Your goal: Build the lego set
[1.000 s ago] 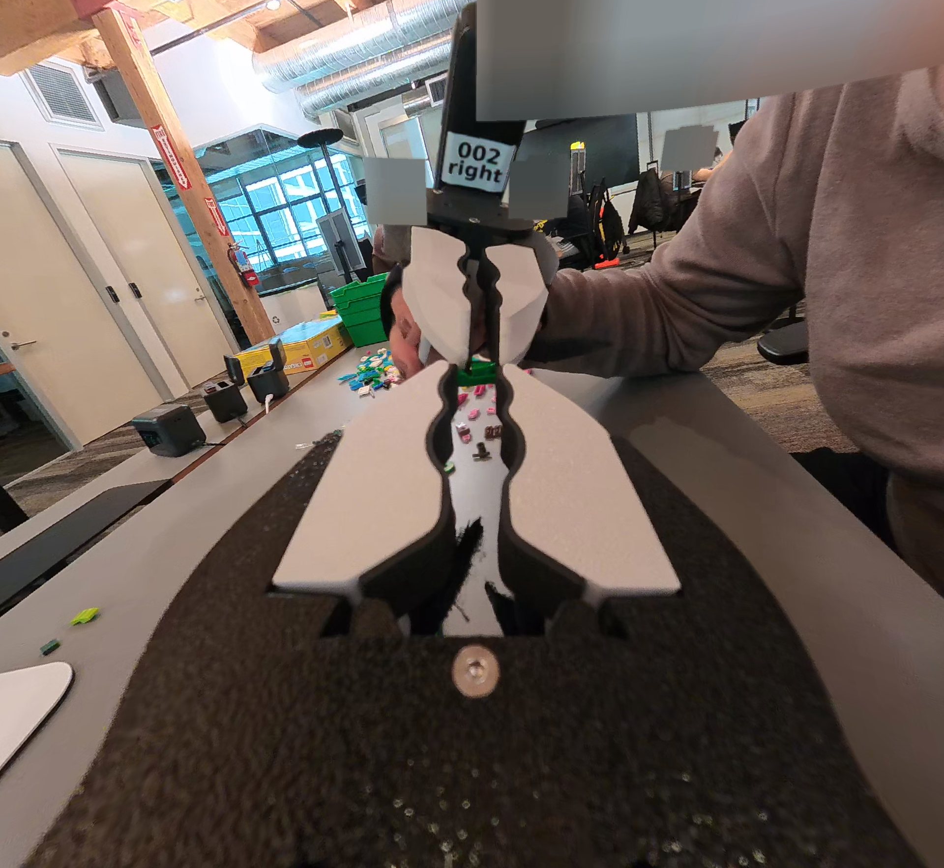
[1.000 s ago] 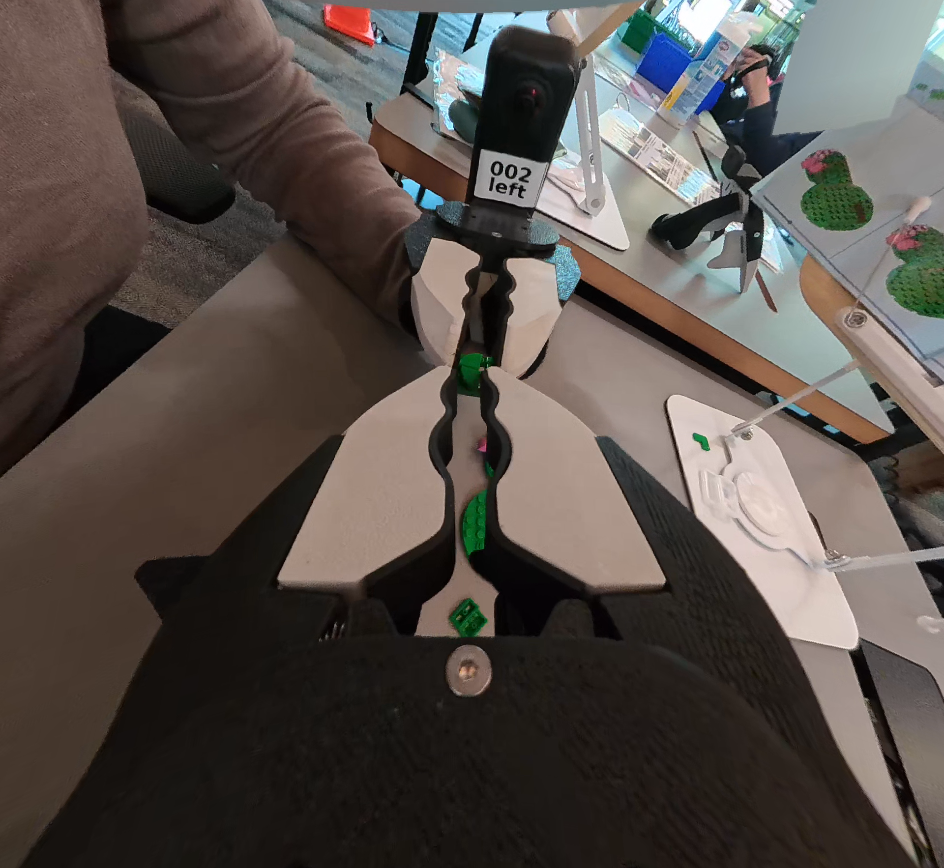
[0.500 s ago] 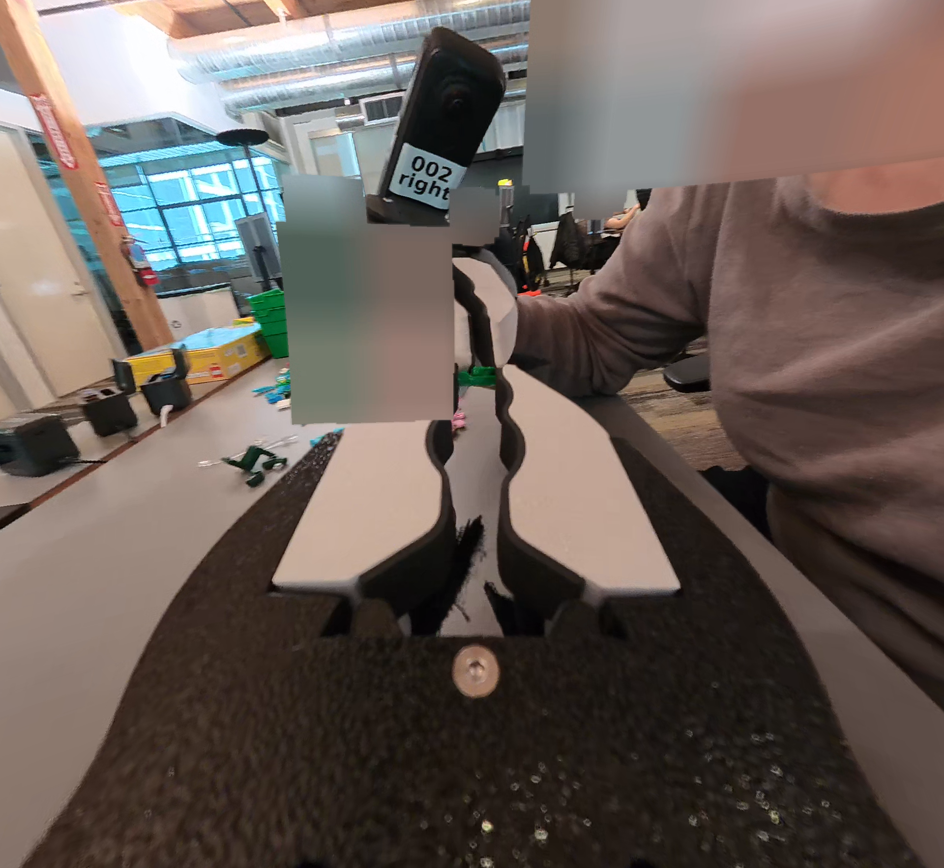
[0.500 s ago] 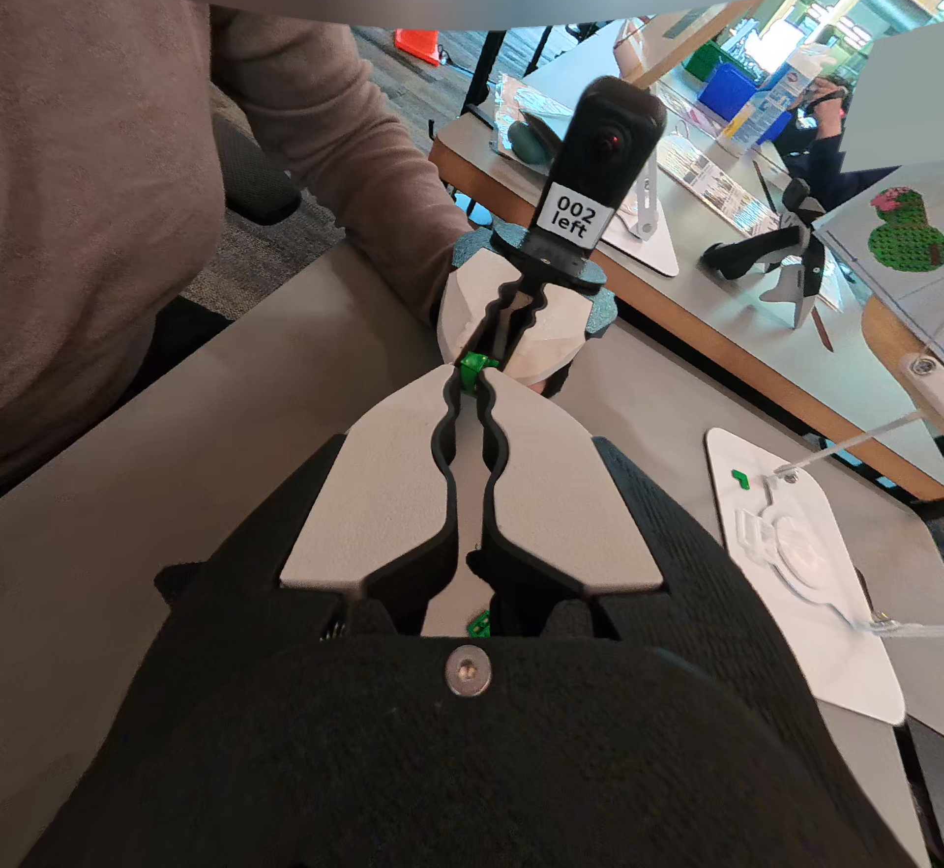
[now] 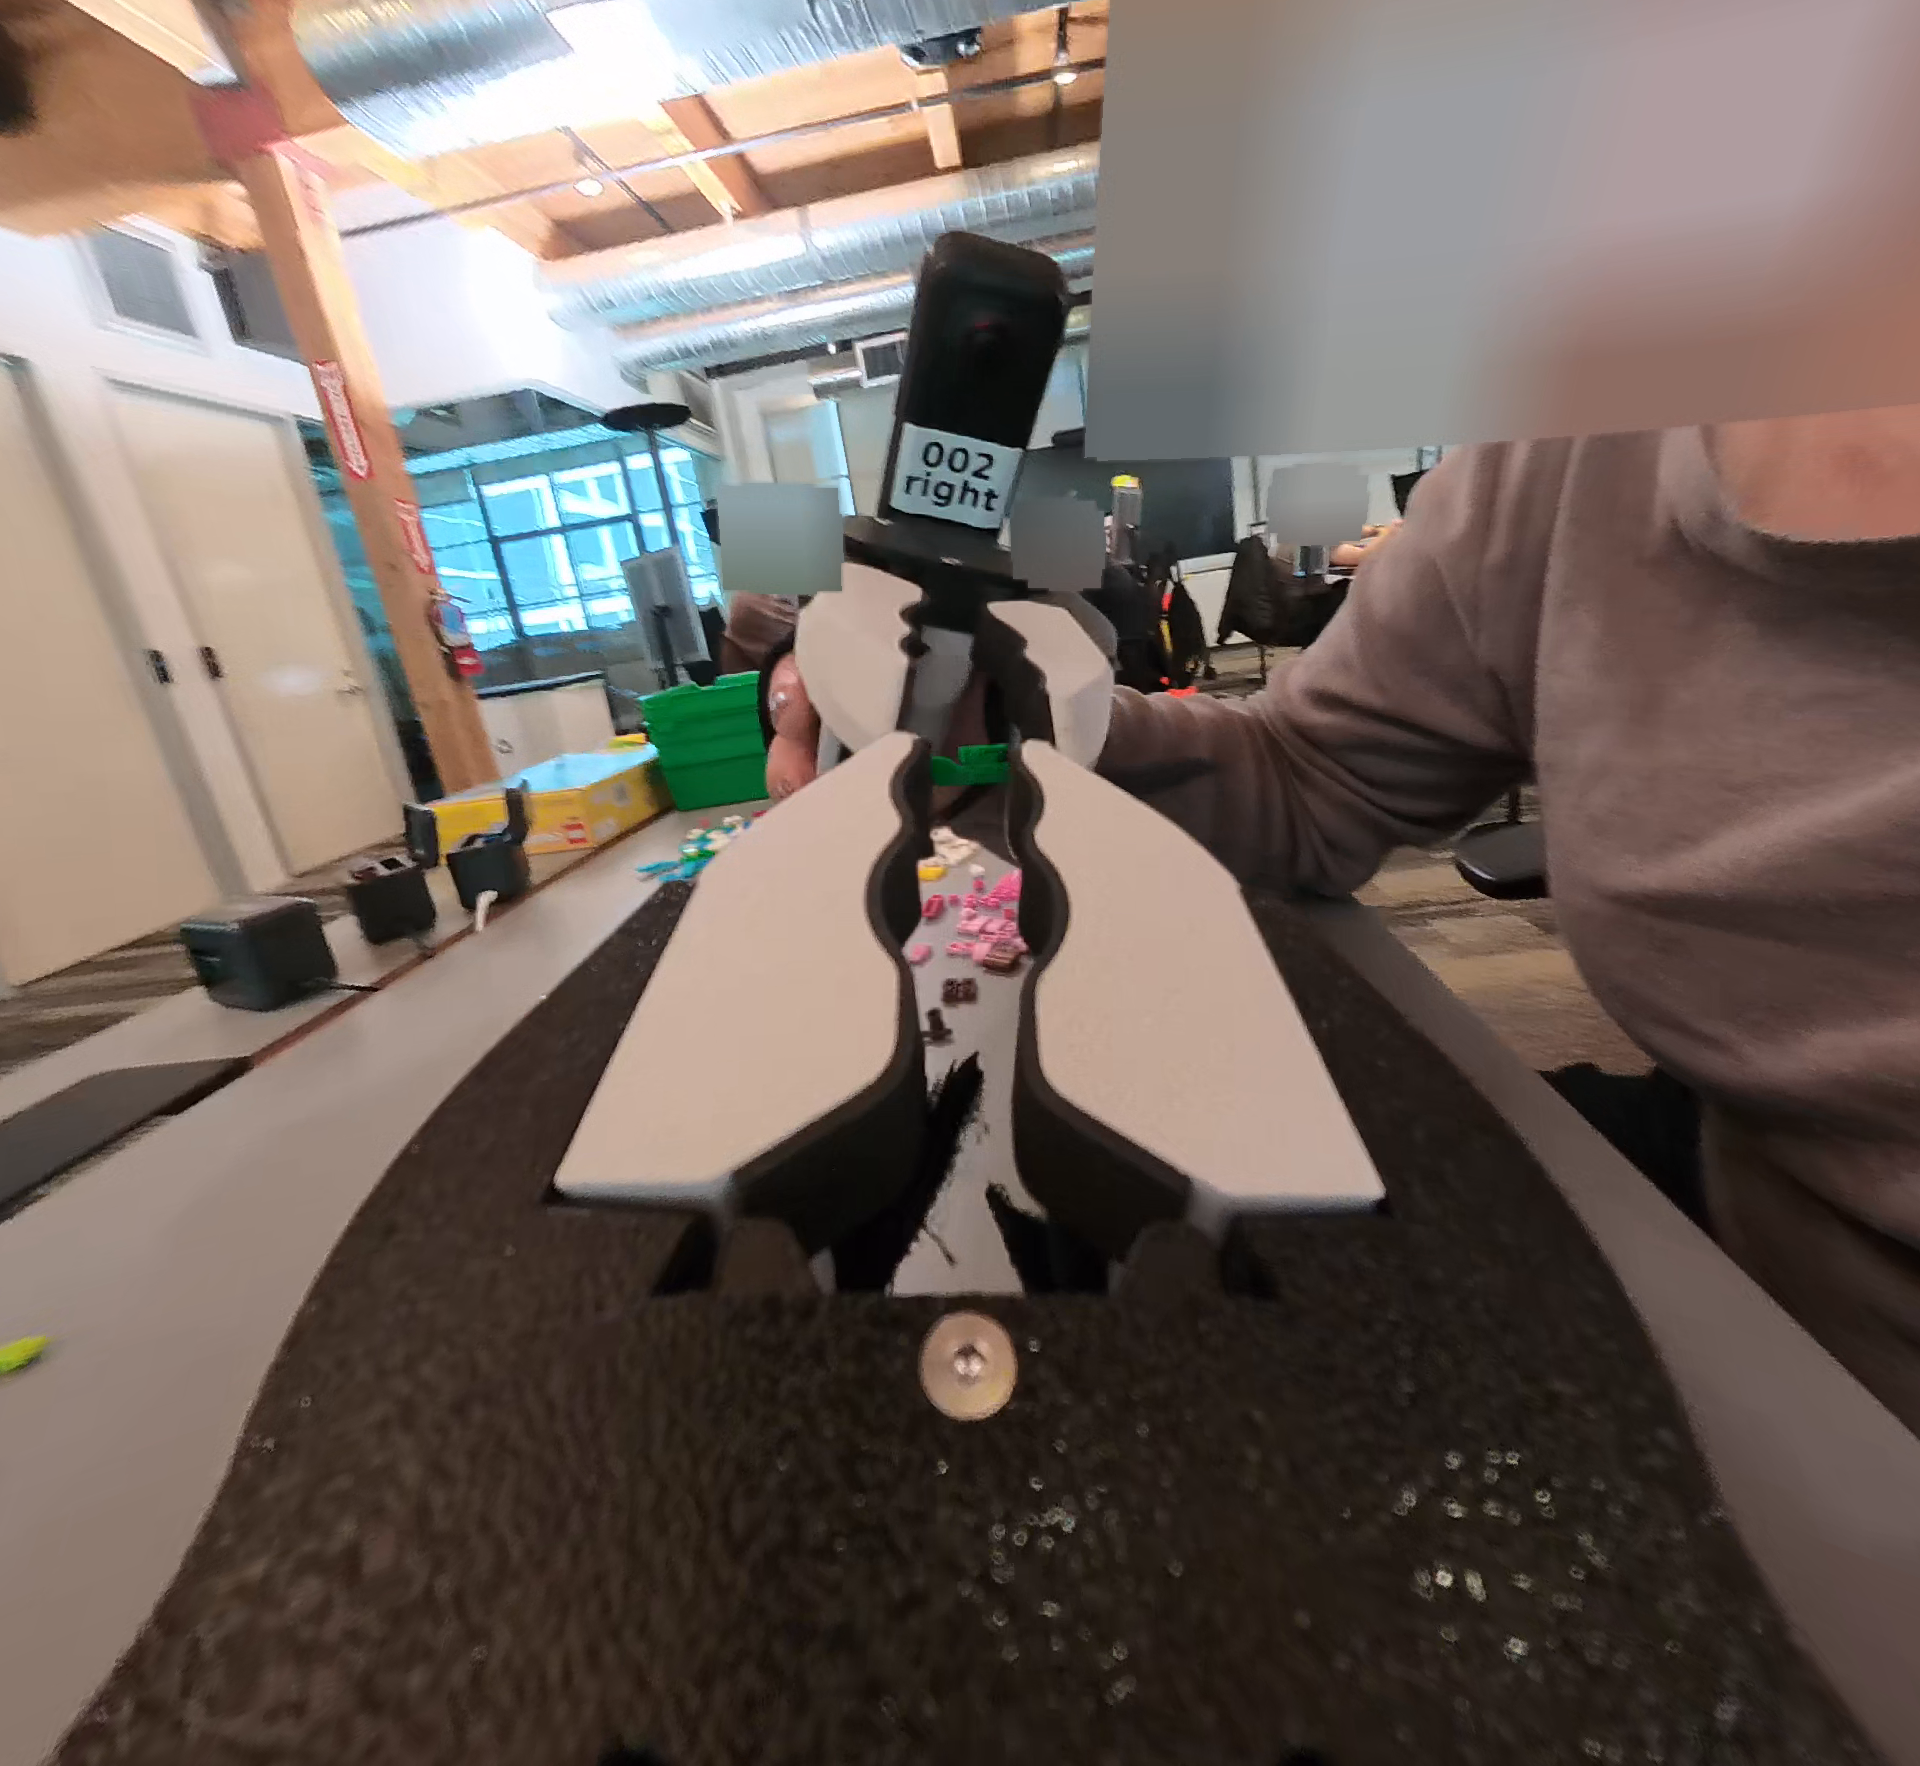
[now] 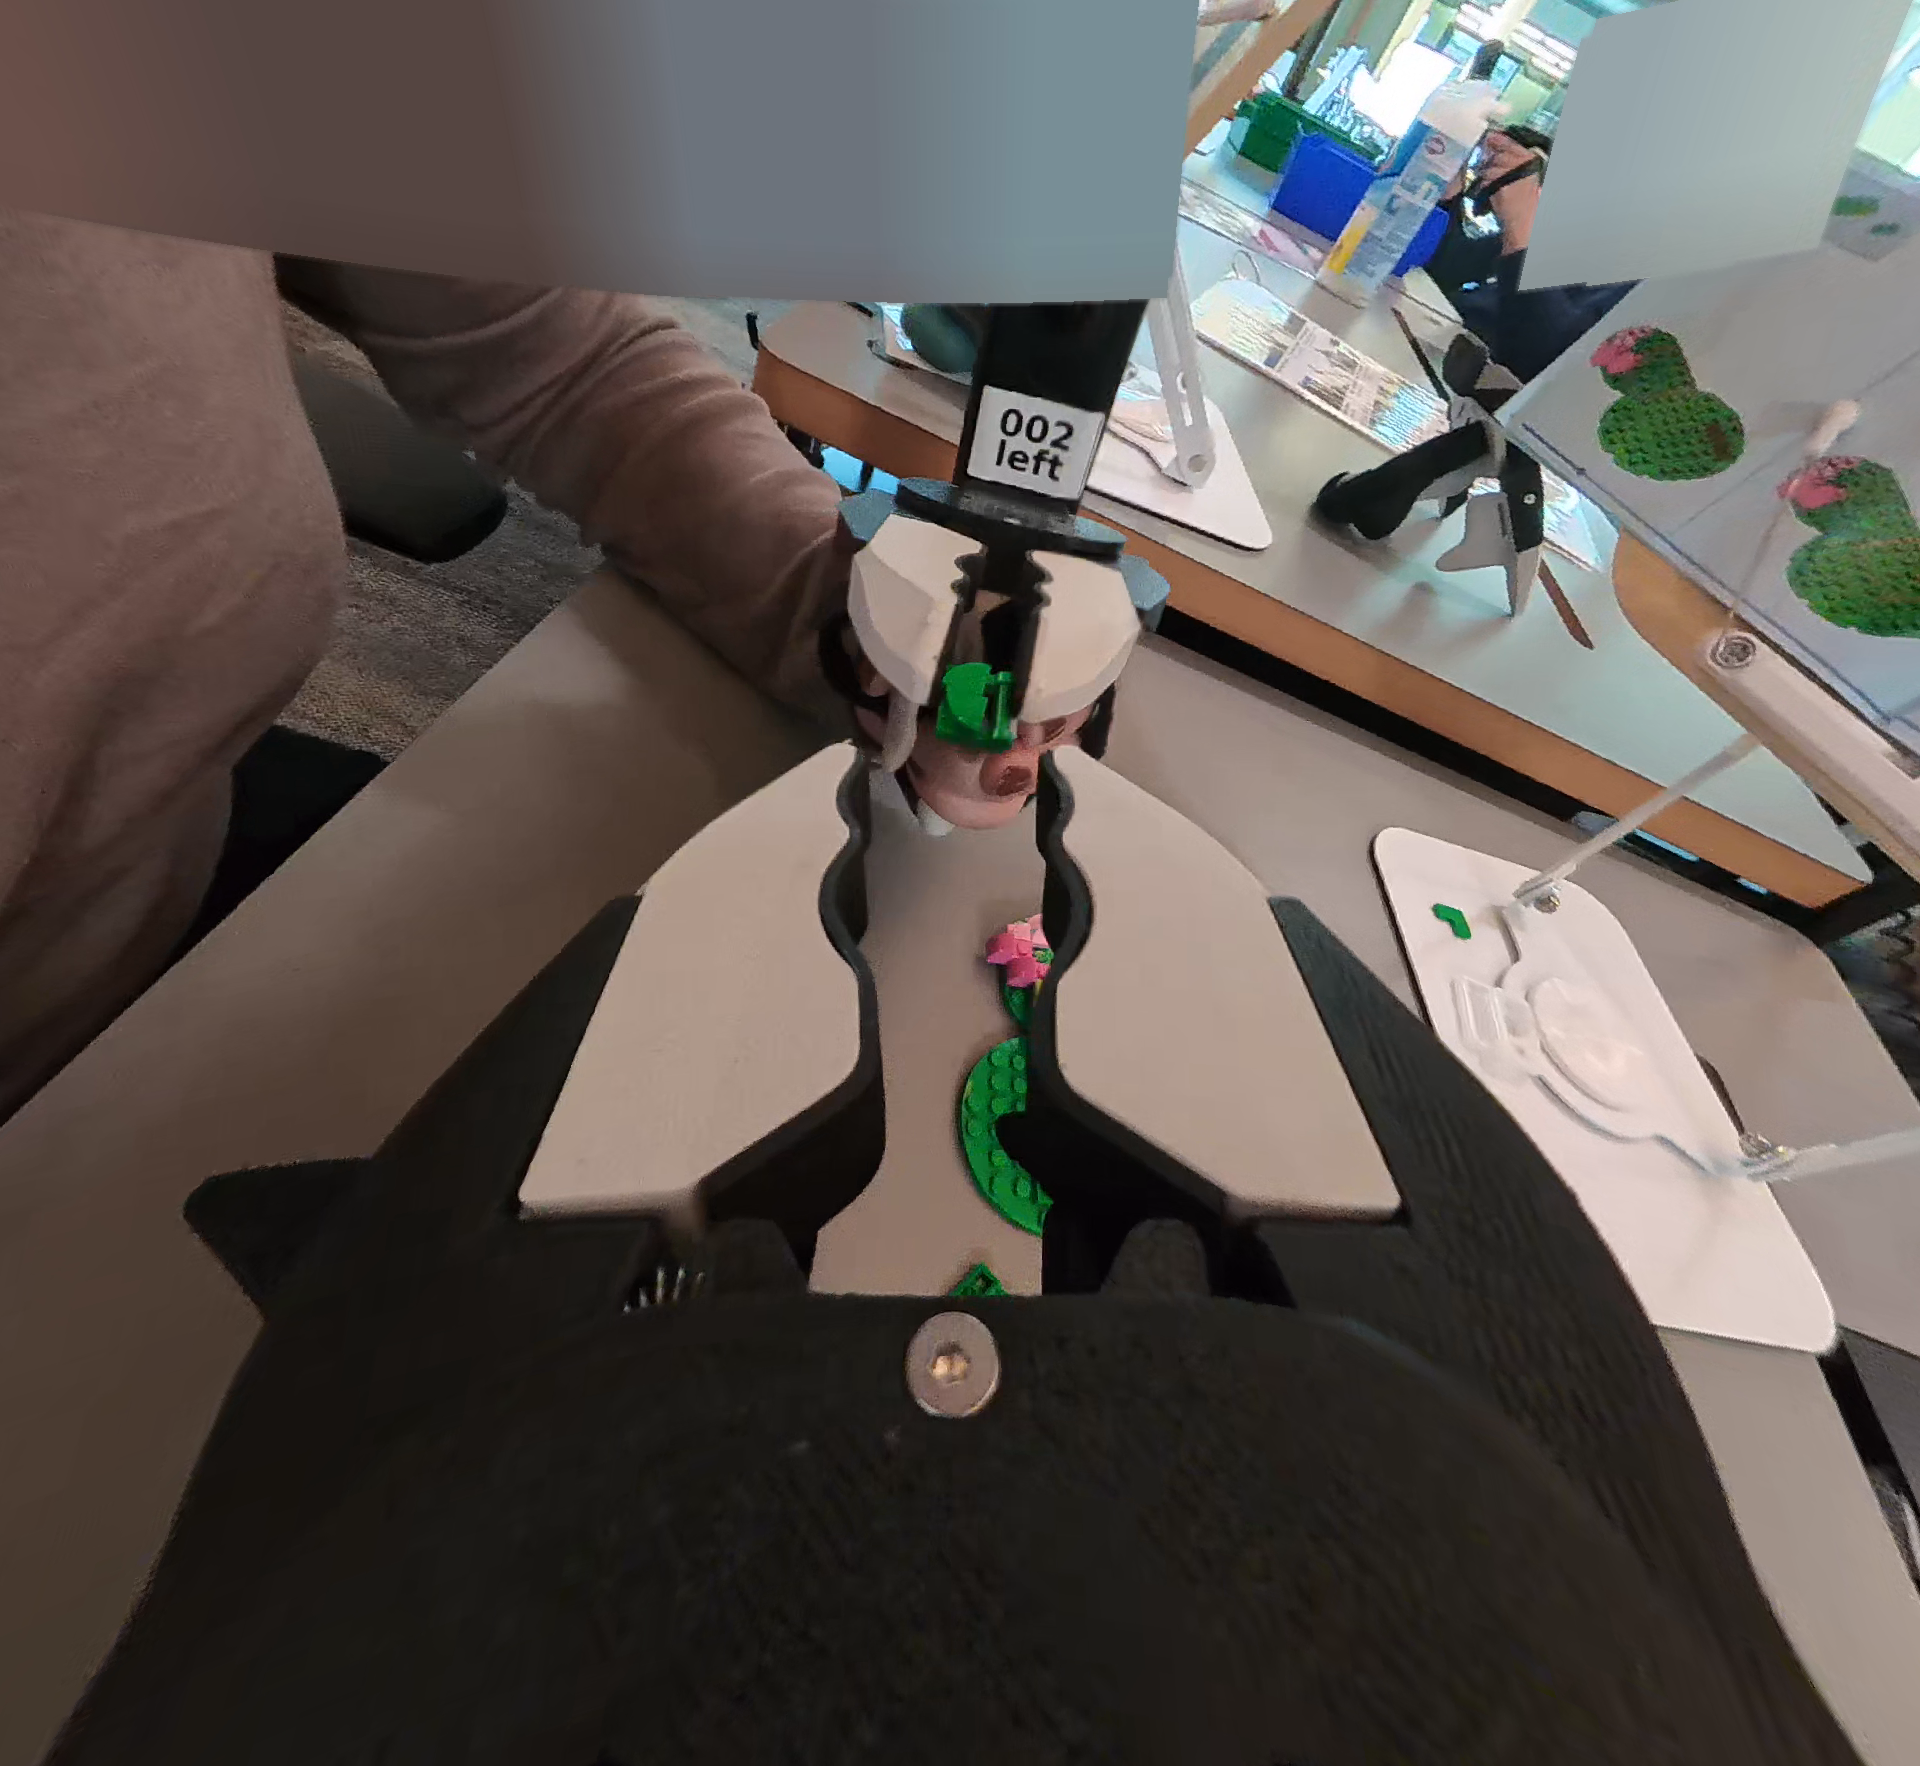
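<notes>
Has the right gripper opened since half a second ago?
Yes. The right gripper jaws spread apart, off the green piece; the left gripper holds it alone.

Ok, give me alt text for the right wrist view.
The open right hand-held gripper faces the left hand-held gripper, which pinches a small green Lego piece above a grey table. A green studded plate and pink flower piece lie below.

Our two grippers match: the left gripper (image 5: 968,766) and right gripper (image 6: 951,781) each have pale grey fingers with wavy black inner edges, a rough black body, one silver screw (image 5: 968,1380) and a labelled black camera (image 5: 977,366). We wear taupe sleeves (image 5: 1382,677).
</notes>
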